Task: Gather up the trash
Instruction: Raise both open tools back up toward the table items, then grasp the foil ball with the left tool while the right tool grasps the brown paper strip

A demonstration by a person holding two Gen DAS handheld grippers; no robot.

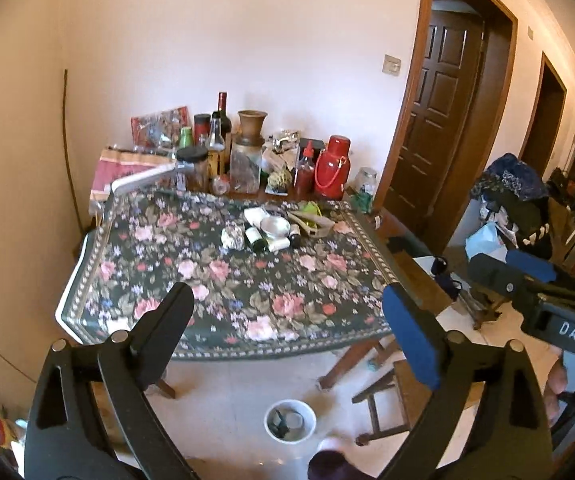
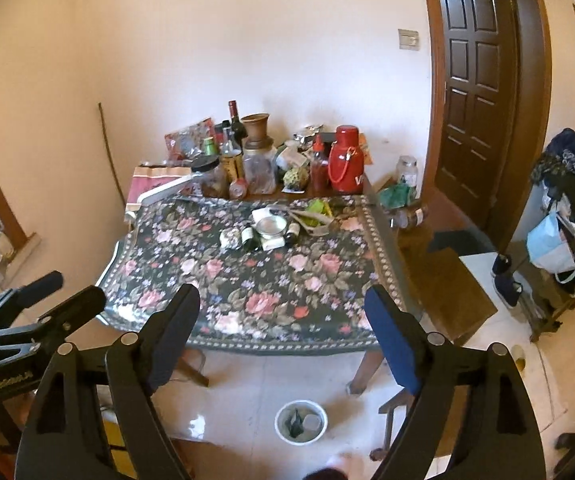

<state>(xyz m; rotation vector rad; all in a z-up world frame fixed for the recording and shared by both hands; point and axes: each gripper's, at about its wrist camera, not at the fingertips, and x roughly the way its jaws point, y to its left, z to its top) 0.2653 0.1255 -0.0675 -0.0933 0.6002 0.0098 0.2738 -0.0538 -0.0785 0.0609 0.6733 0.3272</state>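
A table with a floral cloth point(image 1: 215, 280) point(image 2: 255, 280) holds a cluster of small items near its far side: a crumpled wrapper point(image 1: 233, 237) point(image 2: 231, 237), small dark bottles point(image 1: 256, 238) point(image 2: 249, 238), a round metal lid point(image 1: 274, 226) point(image 2: 271, 225), white packets point(image 1: 256, 213) and green scraps point(image 1: 311, 210) point(image 2: 315, 206). A white bin point(image 1: 289, 421) point(image 2: 301, 422) with some items inside stands on the floor before the table. My left gripper point(image 1: 287, 316) is open and empty, held above the table's near edge. My right gripper point(image 2: 283, 312) is open and empty likewise.
Bottles, jars, a clay vase point(image 1: 251, 122) and a red thermos point(image 1: 332, 168) point(image 2: 345, 164) crowd the table's far end by the wall. A wooden stool point(image 1: 383, 396) stands at the right of the bin. A cluttered rack point(image 1: 519, 200) and doors point(image 2: 475, 80) lie to the right.
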